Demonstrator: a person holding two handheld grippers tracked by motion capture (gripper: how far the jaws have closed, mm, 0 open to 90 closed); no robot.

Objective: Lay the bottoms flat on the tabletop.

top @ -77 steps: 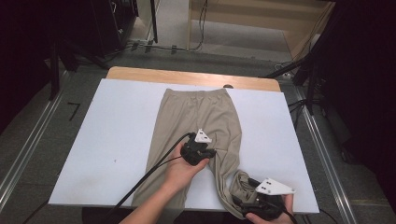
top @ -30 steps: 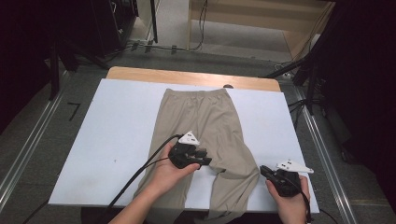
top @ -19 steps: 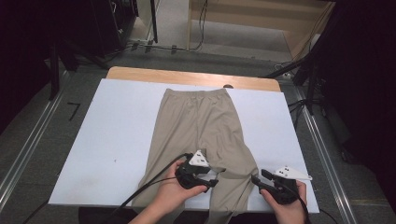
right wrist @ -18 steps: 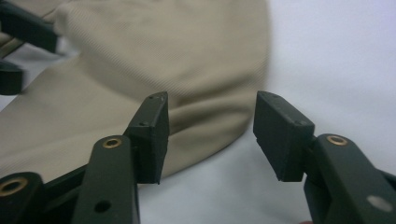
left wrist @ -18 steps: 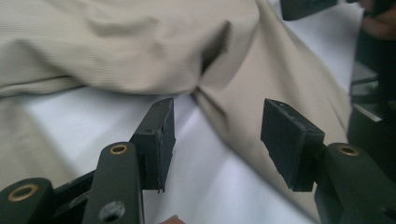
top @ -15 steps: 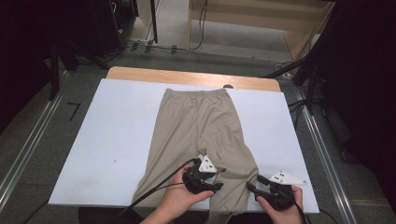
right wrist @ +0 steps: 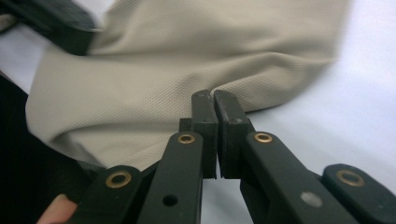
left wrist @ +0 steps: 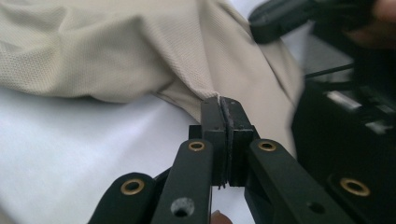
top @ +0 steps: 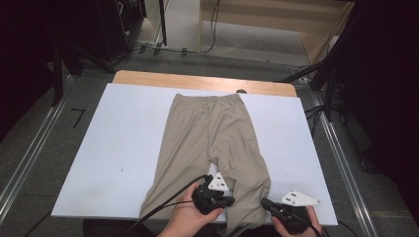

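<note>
My hands hide the near hem of the beige knit trousers in the high view, whose bottom edge cuts my black right gripper. In my left gripper view that gripper is a blur.

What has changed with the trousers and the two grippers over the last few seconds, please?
Both grippers came down to the near table edge: the left gripper and right gripper have each shut on the right leg's hem of the trousers, after that leg was spread flat. The waistband and left leg stayed put.
</note>
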